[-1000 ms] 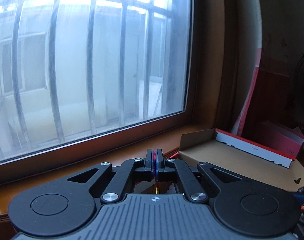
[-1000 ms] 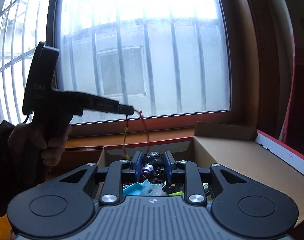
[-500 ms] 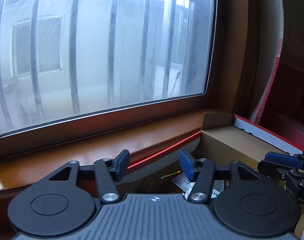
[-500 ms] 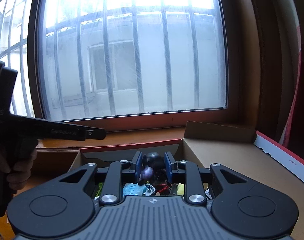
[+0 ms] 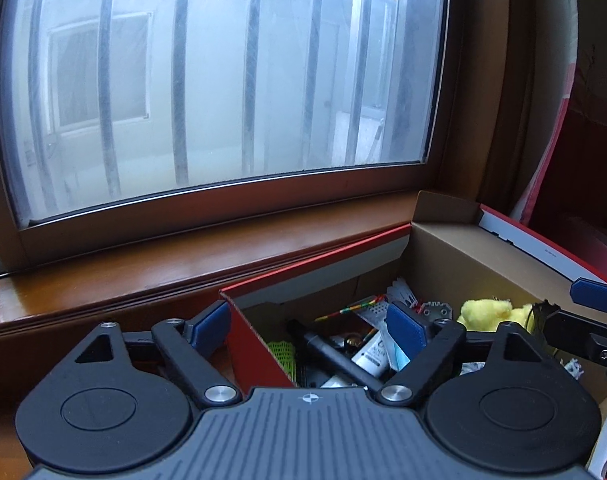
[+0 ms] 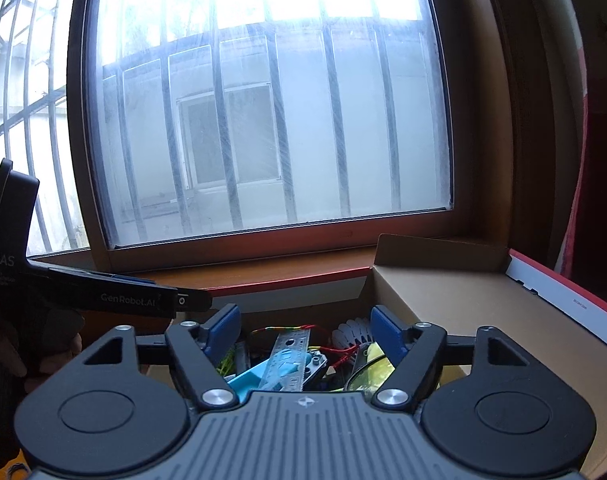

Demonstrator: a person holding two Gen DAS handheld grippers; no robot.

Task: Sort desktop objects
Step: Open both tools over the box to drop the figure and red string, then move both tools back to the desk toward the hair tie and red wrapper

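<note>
Both the left gripper [image 5: 307,328] and right gripper [image 6: 303,326] hang with jaws spread and empty above the open brown cardboard box [image 6: 443,300], where the mixed small desktop objects [image 6: 295,354] lie collected, consistent with release.

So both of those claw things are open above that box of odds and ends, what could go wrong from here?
The left gripper is open astride the red wall of the cardboard box, so lowering or closing it could snag that wall. The right gripper hangs over tangled coloured wire beside a metal ruler; a grab may drag the wire out too. The two grippers also sit close together and could bump.
</note>
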